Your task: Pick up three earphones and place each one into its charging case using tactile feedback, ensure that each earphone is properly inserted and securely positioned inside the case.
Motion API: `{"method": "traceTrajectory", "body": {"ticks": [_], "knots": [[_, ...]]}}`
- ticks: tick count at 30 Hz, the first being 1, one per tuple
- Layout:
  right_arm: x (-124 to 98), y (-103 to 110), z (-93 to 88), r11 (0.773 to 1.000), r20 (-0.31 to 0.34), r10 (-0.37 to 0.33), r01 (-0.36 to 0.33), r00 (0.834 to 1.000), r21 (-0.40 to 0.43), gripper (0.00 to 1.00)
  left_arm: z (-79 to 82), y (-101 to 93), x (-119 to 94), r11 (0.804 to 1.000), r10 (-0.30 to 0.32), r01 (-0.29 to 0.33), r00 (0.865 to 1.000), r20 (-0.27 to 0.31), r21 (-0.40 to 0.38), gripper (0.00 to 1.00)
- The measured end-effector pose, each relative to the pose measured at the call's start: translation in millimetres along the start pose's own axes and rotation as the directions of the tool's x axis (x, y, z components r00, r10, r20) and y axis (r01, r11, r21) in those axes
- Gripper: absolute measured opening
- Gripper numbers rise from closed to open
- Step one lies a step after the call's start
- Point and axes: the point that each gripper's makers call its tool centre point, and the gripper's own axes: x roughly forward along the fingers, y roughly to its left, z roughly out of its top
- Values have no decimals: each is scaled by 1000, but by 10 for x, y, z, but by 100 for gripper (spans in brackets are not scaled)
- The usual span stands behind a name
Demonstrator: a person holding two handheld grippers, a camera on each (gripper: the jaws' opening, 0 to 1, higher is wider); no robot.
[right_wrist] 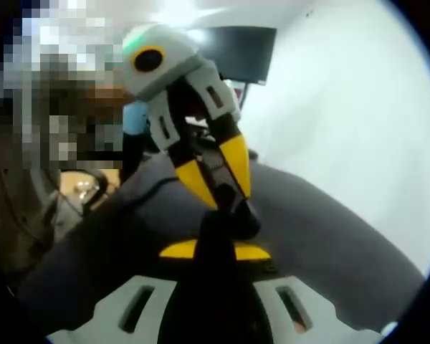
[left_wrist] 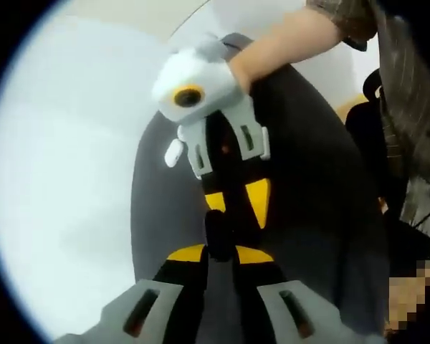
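Left gripper view: my left hand-held gripper (left_wrist: 222, 251) and right hand-held gripper (left_wrist: 236, 204) pinch one dark item (left_wrist: 216, 231), maybe the case, tip to tip above the grey mat (left_wrist: 315, 179). I'd press gently, feeling for seating.

1. Looks like an office or lab room; cannot tell which.
2. Plain white walls (right_wrist: 358, 129) on both sides, evenly lit.
3. Dark flat screen (right_wrist: 240, 50) against the far wall (monitor or display, off).
4. Black office chair (left_wrist: 369, 107) at the edge, beside tan wood-toned furniture.
5. Dark grey work surface (right_wrist: 330, 229) in the foreground.
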Motion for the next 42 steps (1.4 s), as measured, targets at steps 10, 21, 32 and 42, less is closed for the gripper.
{"method": "traceTrajectory", "body": {"ticks": [10,21,32,42], "knots": [[10,-15,-15,1000,-3,2,-2,1000,13,18,-30,-14,-69,1000,2,-2,1000,2,2,15],[21,-24,-30,1000,-2,2,-2,1000,15,18,-301,124,-281,978,76,-63,995,61,-197,15],[19,-30,-30,1000,0,4,-4,1000,19,18,-1488,42,-468,771,130,-132,990,-50,-624,10],[12,-38,-31,1000,1,3,-3,1000,17,18,-1393,-184,-153,715,-35,138,986,162,-685,23]]}}
